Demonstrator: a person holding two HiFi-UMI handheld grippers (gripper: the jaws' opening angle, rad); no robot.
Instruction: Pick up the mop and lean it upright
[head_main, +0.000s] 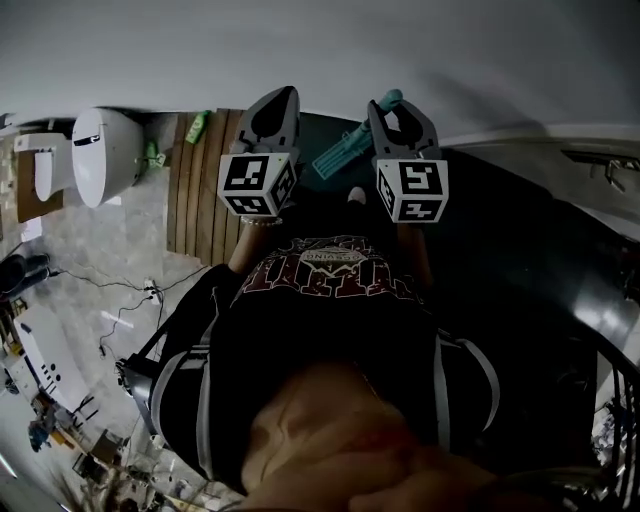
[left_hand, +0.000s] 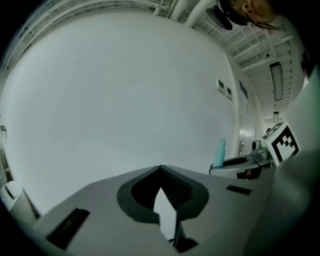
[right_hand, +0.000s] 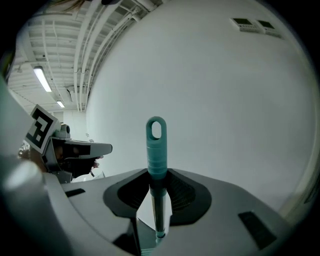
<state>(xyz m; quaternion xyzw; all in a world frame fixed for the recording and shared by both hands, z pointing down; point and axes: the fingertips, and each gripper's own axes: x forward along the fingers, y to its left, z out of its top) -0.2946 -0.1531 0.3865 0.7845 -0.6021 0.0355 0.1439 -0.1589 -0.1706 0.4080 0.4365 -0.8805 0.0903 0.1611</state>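
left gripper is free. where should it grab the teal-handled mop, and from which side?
Probably the slim dark shaft of the teal-handled mop, just below the right gripper, which clamps it under the teal ribbed grip. Bring the left gripper in from its own side, jaws opened and set across the shaft: it is thin, round and roughly upright.
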